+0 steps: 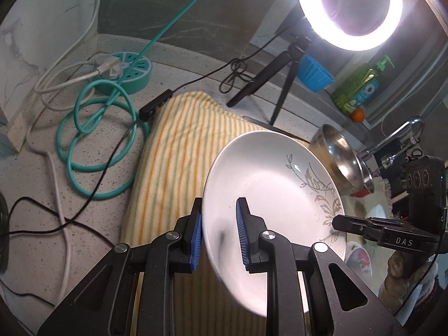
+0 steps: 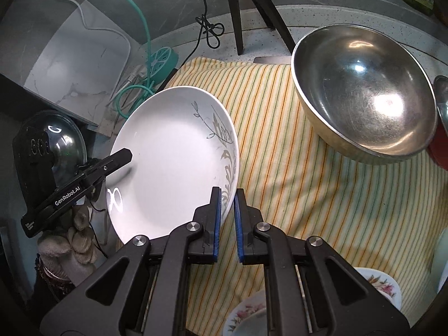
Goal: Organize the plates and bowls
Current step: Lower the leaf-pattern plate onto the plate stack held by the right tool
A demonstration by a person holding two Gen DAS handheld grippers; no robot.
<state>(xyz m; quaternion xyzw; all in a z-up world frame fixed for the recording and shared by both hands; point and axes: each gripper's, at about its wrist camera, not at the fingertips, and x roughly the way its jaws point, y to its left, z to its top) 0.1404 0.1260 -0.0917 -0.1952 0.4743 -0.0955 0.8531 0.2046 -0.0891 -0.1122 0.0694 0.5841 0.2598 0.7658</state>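
White leaf-patterned plate [image 1: 268,184] held tilted above striped towel [image 1: 179,145]. Left gripper [image 1: 219,232] pinching near rim; right gripper [image 2: 227,218] pinching opposite rim. Steel bowl [image 2: 364,95] resting on towel, apart from plate.

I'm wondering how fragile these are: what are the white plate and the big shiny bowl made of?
The white plate looks like glazed ceramic, maybe porcelain: glossy white with a printed grey leaf pattern and a sharp reflection. The large bowl looks like stainless steel: silvery, mirror-like glare and fine scuffs inside. Both rest over a striped cloth, apparently soft woven fabric.
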